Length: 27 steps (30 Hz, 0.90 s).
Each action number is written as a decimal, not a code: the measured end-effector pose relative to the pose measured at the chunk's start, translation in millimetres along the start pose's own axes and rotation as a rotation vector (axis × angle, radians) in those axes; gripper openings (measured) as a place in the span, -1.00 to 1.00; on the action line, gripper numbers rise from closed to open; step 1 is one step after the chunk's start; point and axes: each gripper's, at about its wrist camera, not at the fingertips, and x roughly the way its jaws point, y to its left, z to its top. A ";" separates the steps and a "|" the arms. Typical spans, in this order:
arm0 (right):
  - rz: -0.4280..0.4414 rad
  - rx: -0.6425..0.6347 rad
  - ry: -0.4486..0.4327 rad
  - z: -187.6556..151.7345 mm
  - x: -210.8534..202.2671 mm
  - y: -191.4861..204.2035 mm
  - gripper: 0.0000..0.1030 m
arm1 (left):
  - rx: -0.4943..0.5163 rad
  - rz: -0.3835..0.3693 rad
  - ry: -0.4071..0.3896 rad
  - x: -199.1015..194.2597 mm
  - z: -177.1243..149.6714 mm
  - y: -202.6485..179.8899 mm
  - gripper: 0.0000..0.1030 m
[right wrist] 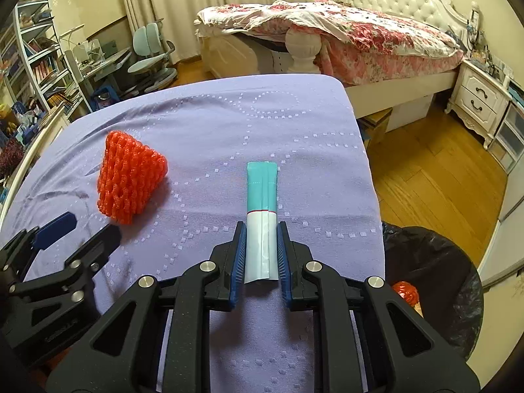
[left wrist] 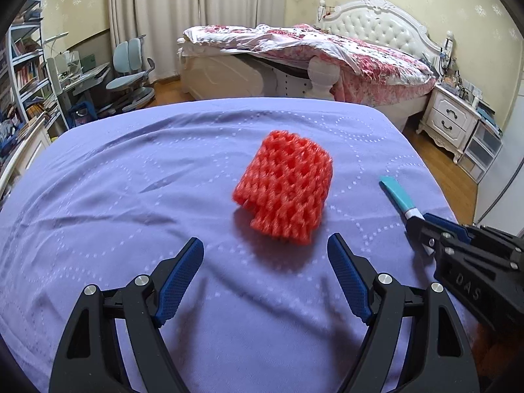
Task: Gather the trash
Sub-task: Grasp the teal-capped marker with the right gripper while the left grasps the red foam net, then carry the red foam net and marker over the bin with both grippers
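Foam net on purple cloth, just ahead of left gripper, jaws apart. Right gripper clamped on teal packet.

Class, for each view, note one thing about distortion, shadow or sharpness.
Left wrist view: fisheye bends the purple cloth edge into an arc, dark corners vignette, and the foam net looks slightly soft, with a shadow in front of it. Right wrist view: the packet is sharp, and the floor planks curve.
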 end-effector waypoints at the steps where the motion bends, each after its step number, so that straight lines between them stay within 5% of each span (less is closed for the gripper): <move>1: 0.002 -0.001 0.000 0.6 1.1 0.0 -0.65 | 0.001 0.002 0.002 3.3 3.2 -1.4 0.51; 11: 0.012 -0.011 0.003 6.0 7.5 -0.3 -0.63 | 0.020 0.014 0.032 25.0 21.9 -7.6 0.51; 17: 0.013 -0.014 0.004 6.0 7.9 1.0 -0.61 | 0.028 -0.037 0.071 29.3 19.5 -6.7 -0.11; 27: 0.039 0.000 -0.005 -1.2 -1.8 2.7 -0.68 | 0.010 -0.053 0.056 11.9 7.3 -4.8 -0.22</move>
